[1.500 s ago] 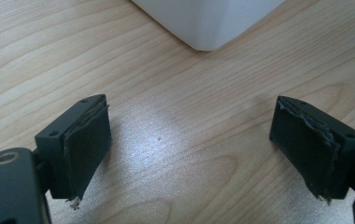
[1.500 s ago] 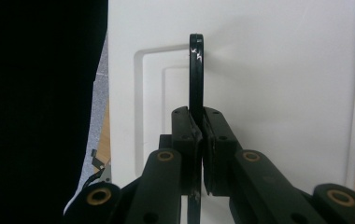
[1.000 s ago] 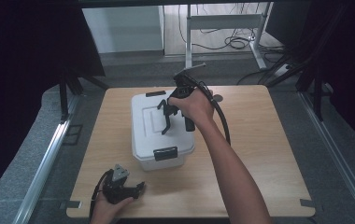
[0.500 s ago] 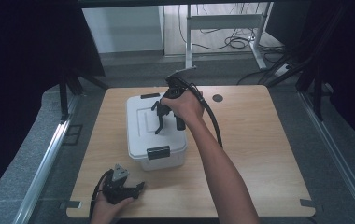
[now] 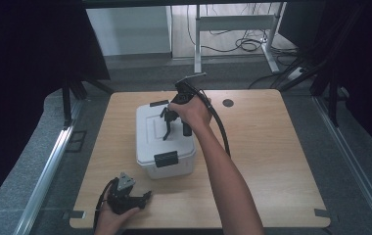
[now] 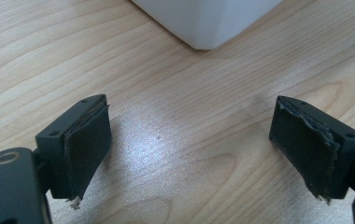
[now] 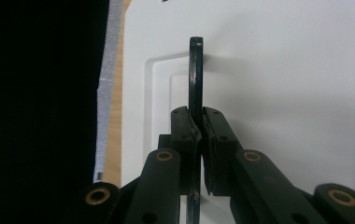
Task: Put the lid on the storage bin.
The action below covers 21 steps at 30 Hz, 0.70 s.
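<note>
A white lidded box [image 5: 154,142] stands left of the middle of the wooden table [image 5: 272,161]. A thin black handle [image 7: 195,74] stands upright from its lid. My right gripper [image 7: 199,116] points down over the lid and is shut on this handle; from above, the right gripper [image 5: 170,126] sits over the lid's far half. My left gripper [image 5: 145,197] rests near the table's front left edge, a hand on it. The left gripper [image 6: 192,140] has its jaws wide open with bare wood between them, and a corner of the box [image 6: 208,18] lies just ahead.
Black latches close the box at its near side [image 5: 166,158] and far side [image 5: 158,103]. A dark round hole [image 5: 228,103] marks the table's far edge. The right gripper's cable [image 5: 220,129] loops over the table to the right of the box. Grey floor and metal rails surround the table.
My right gripper has sunk and shifted left with the handle in its jaws. The box now sits slightly farther left. The left gripper has stayed put.
</note>
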Each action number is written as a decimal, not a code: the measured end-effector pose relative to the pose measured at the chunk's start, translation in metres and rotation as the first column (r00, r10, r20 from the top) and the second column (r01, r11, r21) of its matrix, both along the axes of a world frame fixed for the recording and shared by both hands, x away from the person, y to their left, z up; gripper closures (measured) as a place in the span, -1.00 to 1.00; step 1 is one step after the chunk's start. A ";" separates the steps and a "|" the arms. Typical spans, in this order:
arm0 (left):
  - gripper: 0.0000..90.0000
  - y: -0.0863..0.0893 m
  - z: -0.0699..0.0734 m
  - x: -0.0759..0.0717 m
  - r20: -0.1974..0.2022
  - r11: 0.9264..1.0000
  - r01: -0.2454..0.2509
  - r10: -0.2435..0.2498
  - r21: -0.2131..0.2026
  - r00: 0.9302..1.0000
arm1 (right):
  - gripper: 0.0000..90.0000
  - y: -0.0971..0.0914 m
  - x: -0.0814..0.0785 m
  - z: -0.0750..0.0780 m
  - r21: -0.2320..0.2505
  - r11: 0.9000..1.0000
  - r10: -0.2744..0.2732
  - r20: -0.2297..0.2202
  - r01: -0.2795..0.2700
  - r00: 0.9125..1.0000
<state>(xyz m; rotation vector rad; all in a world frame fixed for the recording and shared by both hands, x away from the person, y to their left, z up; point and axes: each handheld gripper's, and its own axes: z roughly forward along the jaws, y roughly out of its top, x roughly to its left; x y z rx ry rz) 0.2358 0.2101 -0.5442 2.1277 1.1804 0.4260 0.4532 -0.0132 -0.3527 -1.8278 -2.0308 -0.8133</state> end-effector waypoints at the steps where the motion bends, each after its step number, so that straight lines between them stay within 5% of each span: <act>1: -0.72 0.000 0.000 0.000 0.000 1.000 0.000 0.000 0.000 1.000 | 0.86 -0.001 0.000 -0.001 0.008 1.000 -0.007 -0.001 0.007 1.000; 21: -0.72 0.000 0.000 0.000 0.000 1.000 0.001 -0.001 0.001 1.000 | 0.85 -0.002 -0.004 -0.002 0.015 1.000 -0.010 0.030 0.010 0.999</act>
